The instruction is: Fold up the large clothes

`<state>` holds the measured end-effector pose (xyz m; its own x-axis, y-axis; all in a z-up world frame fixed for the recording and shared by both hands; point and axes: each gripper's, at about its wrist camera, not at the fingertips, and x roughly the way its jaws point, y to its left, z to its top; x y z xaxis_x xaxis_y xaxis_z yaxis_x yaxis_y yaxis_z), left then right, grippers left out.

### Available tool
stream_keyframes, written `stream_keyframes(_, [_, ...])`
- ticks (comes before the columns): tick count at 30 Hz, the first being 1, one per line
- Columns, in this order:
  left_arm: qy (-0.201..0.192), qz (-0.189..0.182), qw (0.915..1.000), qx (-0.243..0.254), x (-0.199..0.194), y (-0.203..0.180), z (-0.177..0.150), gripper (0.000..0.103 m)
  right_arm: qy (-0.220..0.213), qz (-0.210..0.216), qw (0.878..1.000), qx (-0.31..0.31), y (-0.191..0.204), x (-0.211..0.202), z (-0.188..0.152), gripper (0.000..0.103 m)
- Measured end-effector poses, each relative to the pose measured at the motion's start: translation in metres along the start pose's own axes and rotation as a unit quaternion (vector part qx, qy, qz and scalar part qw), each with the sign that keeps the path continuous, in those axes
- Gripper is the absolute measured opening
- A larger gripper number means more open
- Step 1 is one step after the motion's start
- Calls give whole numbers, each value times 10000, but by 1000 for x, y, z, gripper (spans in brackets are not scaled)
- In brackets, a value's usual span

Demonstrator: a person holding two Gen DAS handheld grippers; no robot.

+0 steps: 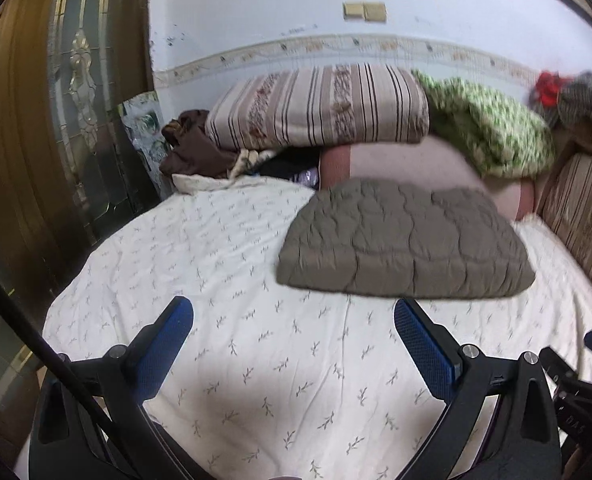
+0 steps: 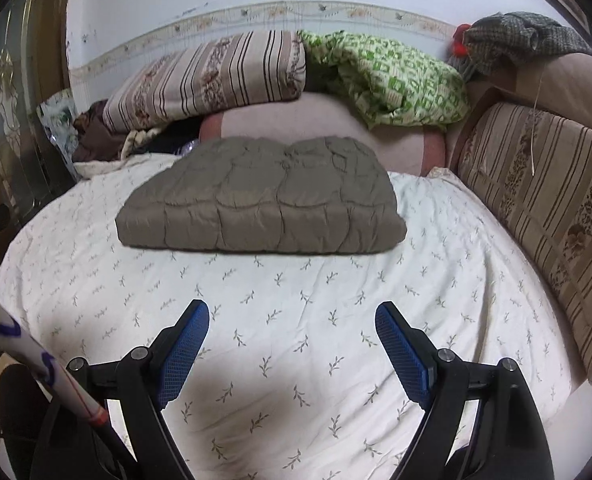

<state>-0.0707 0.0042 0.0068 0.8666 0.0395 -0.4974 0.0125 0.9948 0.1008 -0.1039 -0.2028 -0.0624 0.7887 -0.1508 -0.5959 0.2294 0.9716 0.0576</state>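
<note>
A grey-brown quilted garment (image 1: 404,240) (image 2: 264,200) lies folded into a thick rectangle on the cream leaf-print bed sheet (image 1: 256,360) (image 2: 296,340), toward the bed's far side. My left gripper (image 1: 294,320) hovers over the bare sheet in front of the garment's near edge, its blue pads wide apart with nothing between them. My right gripper (image 2: 292,320) is likewise open above the sheet, well short of the garment, and holds nothing.
Behind the garment lie a pink bolster (image 2: 320,120), a striped pillow (image 2: 208,76) and a green patterned blanket (image 2: 392,80). A striped cushion (image 2: 536,208) lines the right side. A dark wooden door (image 1: 56,120) stands at the left. The other gripper's black frame (image 1: 576,392) shows at the lower right.
</note>
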Motion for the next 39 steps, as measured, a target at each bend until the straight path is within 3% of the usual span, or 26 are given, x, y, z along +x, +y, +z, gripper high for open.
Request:
stream_keyframes(5, [238,-63,9995,197,15,-9,-7,100,165,-23,9999,-6,1,11,-4,89])
stream_keyframes(17, [856,-720,9933,302,38,-24,-22,100,448,-216,9987,69,-2,29,-7,89])
stream_keyframes(20, [939,-737,9923,318,43,-26,-25,100,476,-221,9986,49,-1,31,-8,89])
stream_keyframes(32, [738,-668,9948,223,40,-23,-26,100,538,-245,9982,-21,3,37,-11,89])
stream_keyframes(39, [268,-710,9970,146,24,-18,-22,100,545,-229,9982,-21,6,38,-12,89])
